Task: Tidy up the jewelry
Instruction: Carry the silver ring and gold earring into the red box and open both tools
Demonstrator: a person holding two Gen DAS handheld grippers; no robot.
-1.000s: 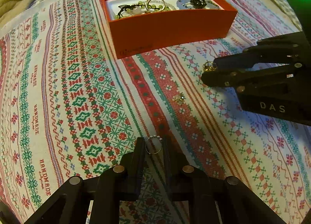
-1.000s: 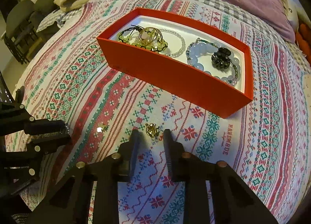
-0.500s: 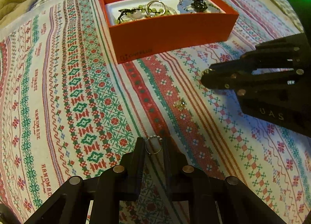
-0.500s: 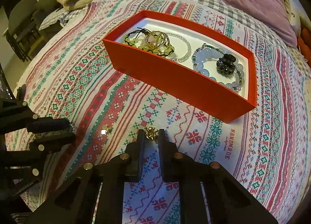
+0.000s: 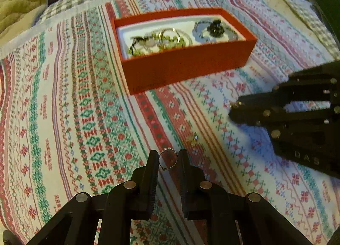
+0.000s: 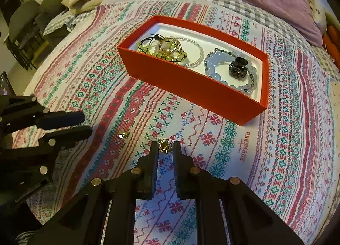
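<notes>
Presently, the left gripper (image 5: pixel 167 161) pinches a beaded silver ring (image 5: pixel 168 158); the right gripper (image 6: pixel 165 146) appears closed on a gold ring (image 6: pixel 163 145), though contact is unclear. Carry each above the near wall of the red box (image 6: pixel 191 87), releasing over bare white floor. A small earring (image 5: pixel 193 138) remains on the bed.

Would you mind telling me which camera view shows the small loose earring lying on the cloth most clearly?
The right wrist view: the earring lies sharp and unblocked on the cloth, left of the right gripper. The left wrist view shows it too, but slightly blurred.
</notes>
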